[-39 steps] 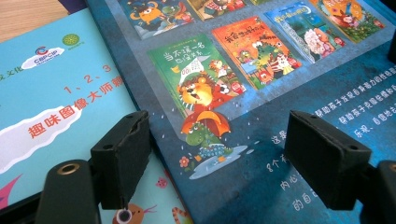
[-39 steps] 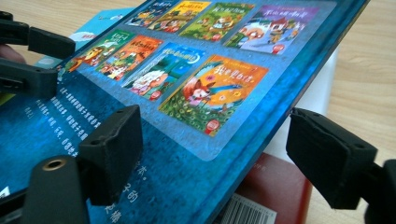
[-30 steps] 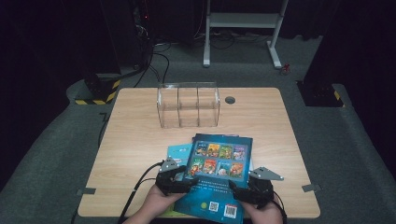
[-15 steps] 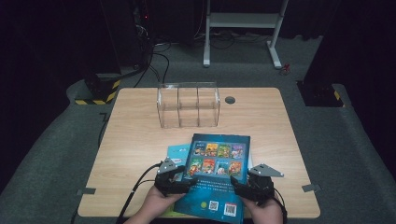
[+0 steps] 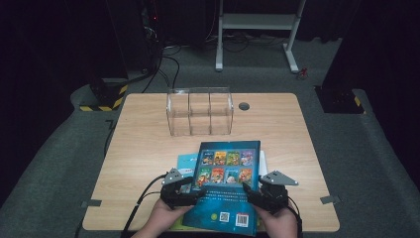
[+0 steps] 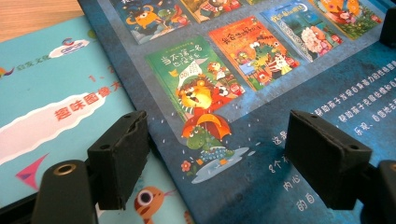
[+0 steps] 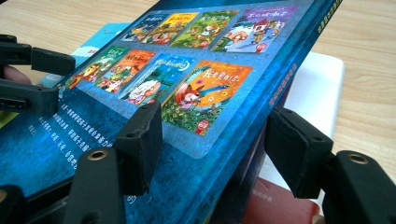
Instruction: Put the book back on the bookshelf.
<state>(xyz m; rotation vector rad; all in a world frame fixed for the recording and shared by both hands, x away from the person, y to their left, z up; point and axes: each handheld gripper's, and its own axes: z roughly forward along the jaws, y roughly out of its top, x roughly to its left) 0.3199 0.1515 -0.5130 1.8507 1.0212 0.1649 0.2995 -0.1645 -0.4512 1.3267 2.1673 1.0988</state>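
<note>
At the near edge of the wooden table (image 5: 148,148), the right gripper (image 5: 253,194) has its jaws astride the right edge of the dark blue picture book (image 5: 225,188); they have just been closing, and whether the pads press cannot be told. Its hand (image 5: 282,223) enters from below, the gripper angled inward. The left gripper (image 5: 190,193) mirrors it on the book's left edge, one jaw over the cover, the other beside it, not visibly clamped. The book rests tilted on a stack: a light blue booklet (image 6: 51,102) under its left side, a white book (image 7: 317,88) under its right. Farther back, well apart, a clear three-compartment organiser (image 5: 199,111) stands upright, a round grommet (image 5: 243,106) just beside it.
</note>
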